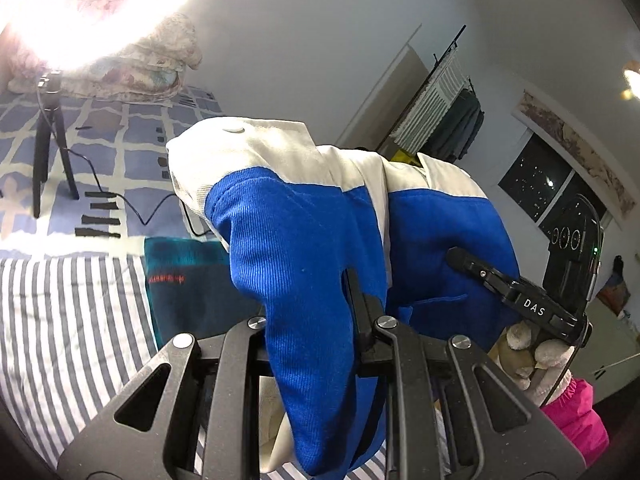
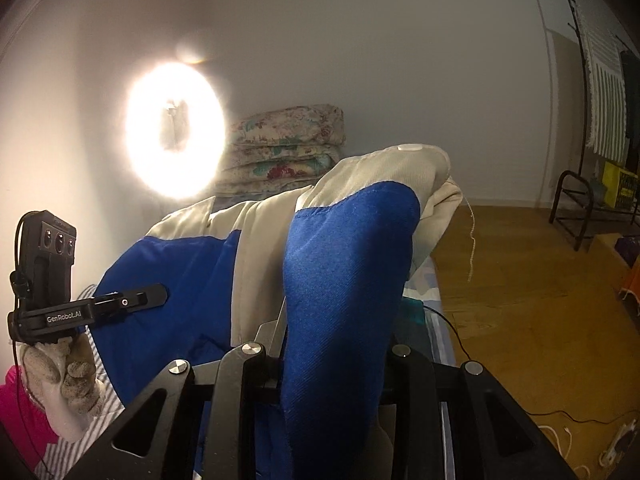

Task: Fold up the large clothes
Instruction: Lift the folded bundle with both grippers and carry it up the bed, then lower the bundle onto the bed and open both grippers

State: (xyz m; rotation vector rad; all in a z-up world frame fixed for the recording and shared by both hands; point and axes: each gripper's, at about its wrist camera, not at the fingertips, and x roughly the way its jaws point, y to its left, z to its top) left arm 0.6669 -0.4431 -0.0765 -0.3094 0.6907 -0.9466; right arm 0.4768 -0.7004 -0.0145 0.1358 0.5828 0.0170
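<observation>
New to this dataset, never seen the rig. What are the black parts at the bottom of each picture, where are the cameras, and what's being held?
No robot arm here: a person carries a hand-held gripper in each gloved hand, each with a fisheye camera looking along its two fingers. In the left wrist view the left hand-held gripper is clamped on a blue and cream jacket, with the right hand-held gripper visible on its far side. In the right wrist view the right hand-held gripper pinches another fold of it. Both lift the jacket above a bed with a striped sheet, where a folded teal garment and a small tripod sit.
</observation>
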